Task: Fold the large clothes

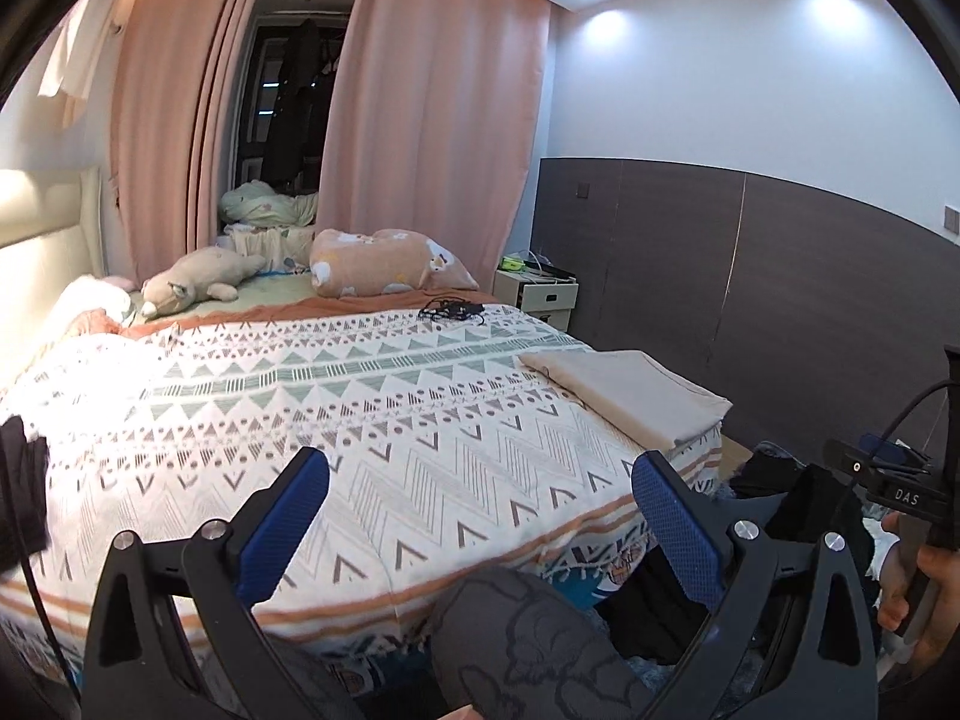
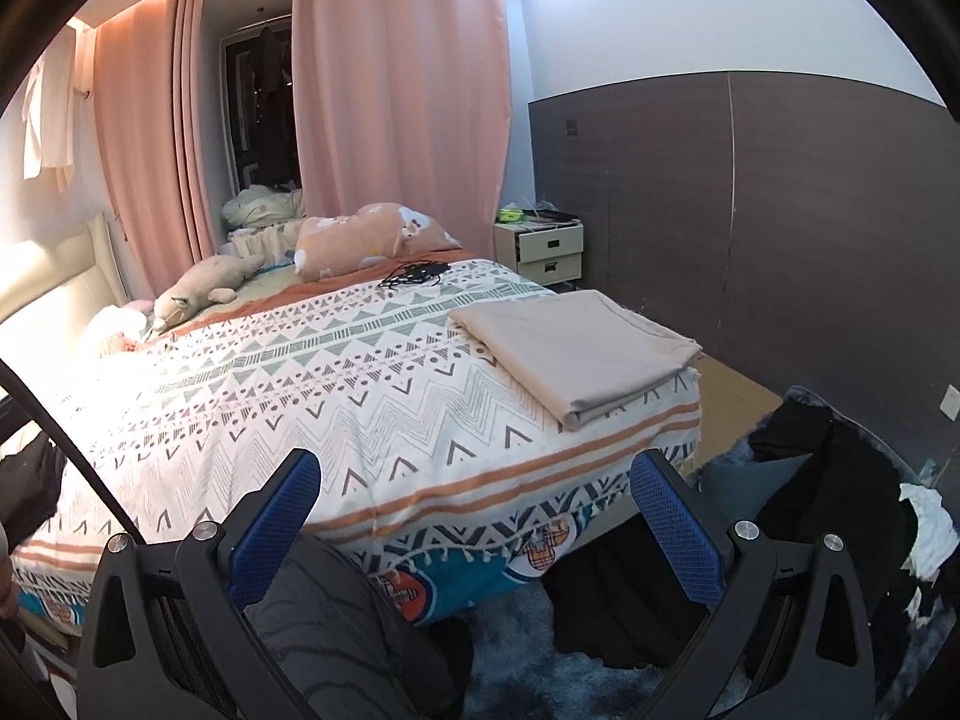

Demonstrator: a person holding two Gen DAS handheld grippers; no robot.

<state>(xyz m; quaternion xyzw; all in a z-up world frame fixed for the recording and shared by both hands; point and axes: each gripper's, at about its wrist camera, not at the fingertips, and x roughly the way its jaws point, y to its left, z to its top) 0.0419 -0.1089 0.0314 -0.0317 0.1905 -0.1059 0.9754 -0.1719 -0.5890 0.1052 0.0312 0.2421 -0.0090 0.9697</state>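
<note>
Nearest the cameras, the left hand-held gripper [image 1: 480,504] is spread wide with nothing between its blue pads [image 1: 282,525], and the right hand-held gripper [image 2: 474,498] is equally wide apart and empty. In the left wrist view the right device's dark body [image 1: 900,480] shows at the right edge with a hand [image 1: 912,588] on its handle. Below both, the person's grey patterned trouser leg [image 1: 528,630] stands against the foot of the bed. On the floor to the right, dark clothes [image 2: 810,480] and a white garment [image 2: 927,531] lie heaped on a blue shaggy rug [image 2: 540,678]. The bed [image 2: 300,396] carries a geometric white, green and orange spread. On its right near corner rests a folded beige cloth [image 2: 576,354], lying flat, edges roughly squared. Further up lie a tangle of black cable [image 2: 417,273], an orange patterned pillow [image 2: 360,234] and a plush toy [image 2: 201,288]. Beyond stand a white nightstand [image 2: 549,252] and pink curtains [image 2: 396,90].
</note>
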